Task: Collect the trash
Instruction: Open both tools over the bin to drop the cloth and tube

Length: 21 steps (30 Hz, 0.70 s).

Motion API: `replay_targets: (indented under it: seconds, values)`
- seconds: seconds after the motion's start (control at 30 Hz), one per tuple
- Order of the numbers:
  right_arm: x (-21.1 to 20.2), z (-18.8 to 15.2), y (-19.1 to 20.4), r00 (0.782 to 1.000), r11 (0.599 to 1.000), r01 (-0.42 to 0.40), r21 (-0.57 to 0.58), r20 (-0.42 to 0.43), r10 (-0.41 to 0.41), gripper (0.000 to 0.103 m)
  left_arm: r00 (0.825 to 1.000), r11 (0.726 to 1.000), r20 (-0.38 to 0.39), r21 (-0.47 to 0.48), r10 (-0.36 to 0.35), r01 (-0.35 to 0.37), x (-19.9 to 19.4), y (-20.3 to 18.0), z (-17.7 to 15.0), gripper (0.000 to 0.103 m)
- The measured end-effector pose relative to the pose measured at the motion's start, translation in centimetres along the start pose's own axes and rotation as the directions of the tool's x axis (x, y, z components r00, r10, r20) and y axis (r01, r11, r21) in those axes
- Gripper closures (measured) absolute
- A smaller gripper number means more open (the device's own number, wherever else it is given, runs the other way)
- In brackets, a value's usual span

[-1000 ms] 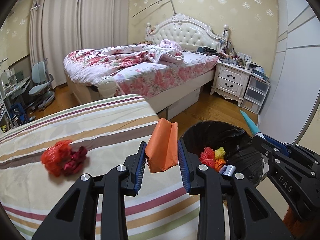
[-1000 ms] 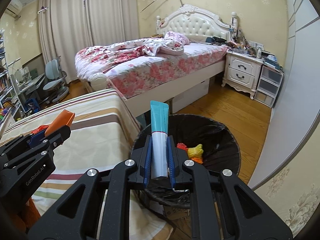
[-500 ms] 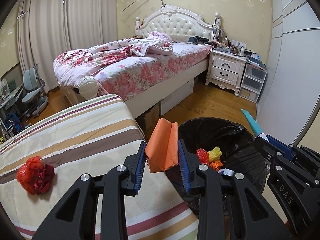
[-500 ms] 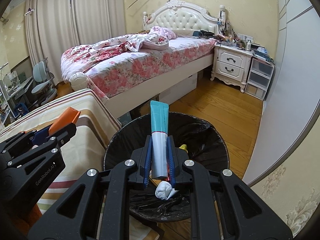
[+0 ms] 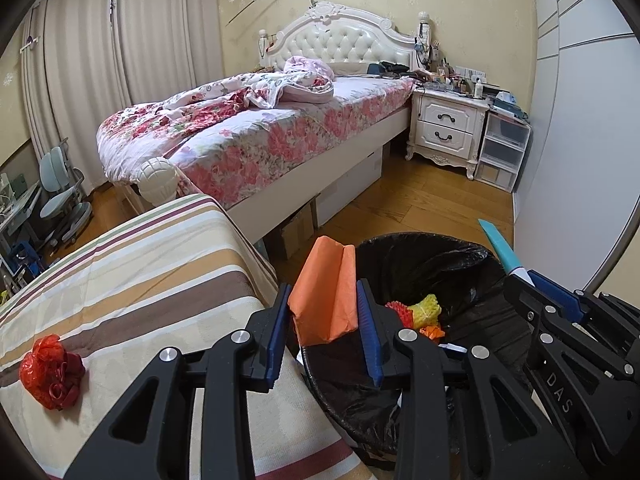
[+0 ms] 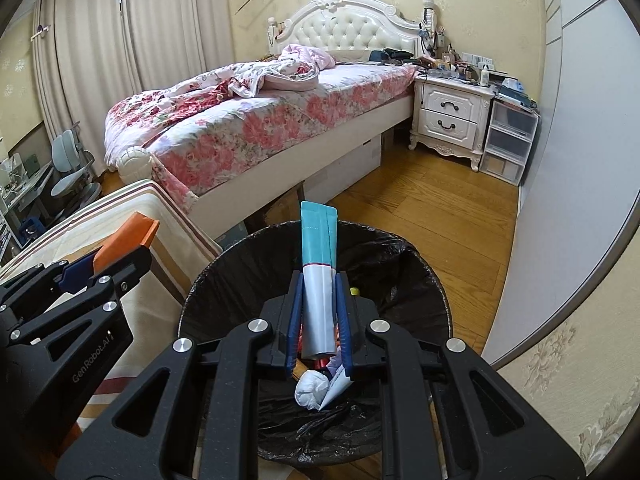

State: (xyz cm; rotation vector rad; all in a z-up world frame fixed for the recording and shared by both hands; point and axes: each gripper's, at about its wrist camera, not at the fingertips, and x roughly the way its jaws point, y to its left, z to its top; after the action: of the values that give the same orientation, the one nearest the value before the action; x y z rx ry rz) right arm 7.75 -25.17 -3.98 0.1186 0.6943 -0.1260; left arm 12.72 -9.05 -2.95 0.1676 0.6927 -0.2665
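1. Right now the left gripper (image 5: pixel 323 312) has its blue-padded jaws closed on a folded orange paper piece (image 5: pixel 326 292), which stands upright in the lower middle of the left wrist view, over the near left rim of the bin.
2. Just right of it sits the round trash bin lined with a black plastic bag (image 5: pixel 424 248), holding red, yellow and orange crumpled scraps (image 5: pixel 416 314) at the bottom.
3. Over on the right, the right gripper (image 6: pixel 319 312) clamps a teal-and-white squeezed tube (image 6: pixel 318 276), its teal end pointing up toward the far rim, directly above the bin's opening in the lower centre of the right wrist view.
4. Below that tube, inside the bin, lie a white crumpled paper ball (image 6: pixel 310 390) and a bit of white folded paper beside it.
5. At the lower left of the left wrist view, a crumpled red plastic bag (image 5: pixel 51 372) rests on the striped beige-and-brown cloth-covered table (image 5: pixel 140 272), well apart from the bin.
6. Behind everything, in the upper centre, stands a bed with floral pink bedding (image 5: pixel 256 128).
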Motion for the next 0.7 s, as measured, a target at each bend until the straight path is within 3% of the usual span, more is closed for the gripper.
replay_targets:
  seconds: [0.1, 0.17, 0.23, 0.7]
  values:
    - [0.3, -0.1, -0.2, 1.0, 1.0, 0.008, 0.006, -0.004, -0.008, 0.083, 1.0, 1.0, -0.017, 0.005, -0.002, 0.002, 0.3, -0.2, -0.1, 0.066]
    - [0.5, -0.1, -0.2, 1.0, 1.0, 0.011, 0.01, -0.01, -0.011, 0.077, 1.0, 1.0, -0.021, 0.007, 0.006, -0.006, 0.4, -0.3, -0.1, 0.047]
    - [0.5, -0.2, -0.3, 1.0, 1.0, 0.018, 0.011, -0.01, -0.018, 0.075, 1.0, 1.0, -0.019, -0.002, 0.01, -0.01, 0.4, -0.1, -0.2, 0.039]
    - [-1.0, -1.0, 0.3, 0.998, 0.998, 0.061, 0.0, 0.009, -0.061, 0.028, 0.997, 0.997, -0.033, -0.047, 0.064, -0.065, -0.9, 2.7, -1.1, 0.029]
